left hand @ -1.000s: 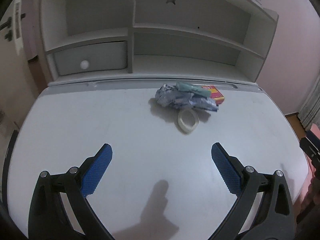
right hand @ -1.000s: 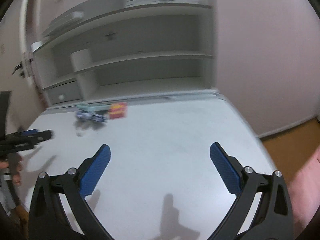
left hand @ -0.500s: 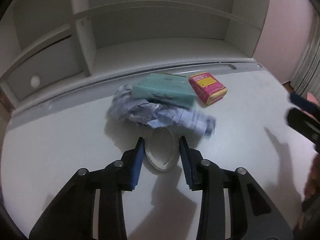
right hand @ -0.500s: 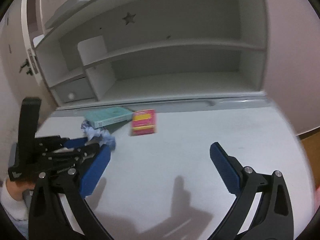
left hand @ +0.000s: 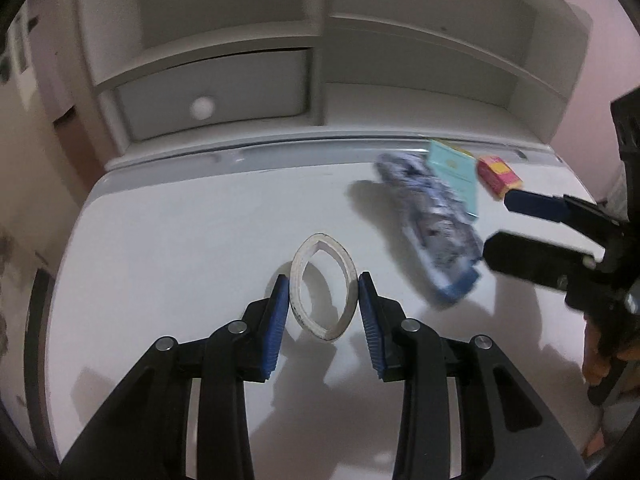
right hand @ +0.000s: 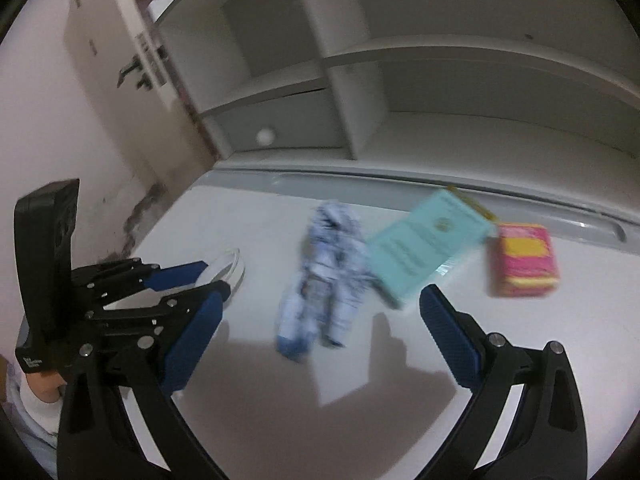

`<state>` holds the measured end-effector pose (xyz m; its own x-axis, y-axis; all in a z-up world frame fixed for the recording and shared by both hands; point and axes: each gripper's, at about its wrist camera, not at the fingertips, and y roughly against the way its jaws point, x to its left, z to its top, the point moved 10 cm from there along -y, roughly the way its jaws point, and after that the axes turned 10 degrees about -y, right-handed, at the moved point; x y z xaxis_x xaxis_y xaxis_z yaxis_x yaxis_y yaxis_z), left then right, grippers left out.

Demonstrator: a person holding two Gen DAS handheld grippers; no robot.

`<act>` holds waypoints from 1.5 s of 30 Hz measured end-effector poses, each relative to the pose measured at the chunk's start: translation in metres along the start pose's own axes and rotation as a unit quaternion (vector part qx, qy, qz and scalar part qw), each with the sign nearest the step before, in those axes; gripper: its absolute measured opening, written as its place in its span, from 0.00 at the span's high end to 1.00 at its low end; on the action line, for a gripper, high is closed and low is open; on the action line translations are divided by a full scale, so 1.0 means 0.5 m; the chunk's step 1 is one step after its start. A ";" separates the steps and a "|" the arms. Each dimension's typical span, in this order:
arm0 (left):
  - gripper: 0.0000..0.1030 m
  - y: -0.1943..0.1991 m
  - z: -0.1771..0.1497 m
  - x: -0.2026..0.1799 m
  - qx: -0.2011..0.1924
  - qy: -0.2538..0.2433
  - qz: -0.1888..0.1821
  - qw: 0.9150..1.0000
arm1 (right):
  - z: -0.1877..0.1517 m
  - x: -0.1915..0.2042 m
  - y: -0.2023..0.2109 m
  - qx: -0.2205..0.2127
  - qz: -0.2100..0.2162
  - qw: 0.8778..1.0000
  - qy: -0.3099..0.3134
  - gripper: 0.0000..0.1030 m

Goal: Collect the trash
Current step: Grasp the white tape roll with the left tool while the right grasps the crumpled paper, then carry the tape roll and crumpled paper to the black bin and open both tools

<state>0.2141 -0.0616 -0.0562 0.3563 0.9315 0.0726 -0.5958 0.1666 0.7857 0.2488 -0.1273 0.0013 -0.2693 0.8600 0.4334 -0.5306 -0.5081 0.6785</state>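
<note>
A: Start with the biggest piece. What does the shelf unit [left hand: 320, 60] at the far edge of the counter [left hand: 180, 220] hold?

B: Nothing you can see. Its open bays look bare, and the one drawer [left hand: 208, 96] on the left is shut, so its contents are hidden. No bin or bag shows in either view, so you cannot tell where the trash will go.

A: And the trash itself?

B: Most of it sits far right on the counter: the crumpled blue-and-white wrapper [right hand: 328, 272], the teal box [right hand: 428, 248] touching its right side, and the pink-and-yellow packet [right hand: 524, 260] just beside that box. The white tape ring [left hand: 323, 286] lies apart, nearer you and left of the heap.

A: Why is your left gripper [left hand: 323, 308] set that way?

B: Its jaws are narrowed around the ring, one pad on each side, squeezing it into an oval. That looks like a side pinch meant to lift it.

A: Your right gripper [right hand: 320, 320]?

B: Jaws wide, holding nothing, hovering near the wrapper, probably lined up to take it.
</note>
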 end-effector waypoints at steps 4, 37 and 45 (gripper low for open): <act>0.66 0.007 -0.008 0.052 -0.003 0.018 0.015 1.000 | -0.006 0.030 -0.033 0.012 -0.028 0.999 0.028 0.13; 0.66 0.078 0.016 0.003 -0.022 0.012 0.010 1.000 | -0.013 0.011 0.045 -0.023 -0.063 0.998 0.006 0.70; 0.66 0.158 0.061 -0.164 -0.054 -0.049 -0.012 0.997 | -0.048 -0.059 0.240 -0.088 -0.079 0.992 -0.036 0.70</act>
<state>0.1599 -0.1347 0.0188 0.4379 0.8912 0.1184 -0.6576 0.2277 0.7181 0.1738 -0.2128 0.0558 -0.1179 0.9193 0.3755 -0.6957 -0.3463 0.6294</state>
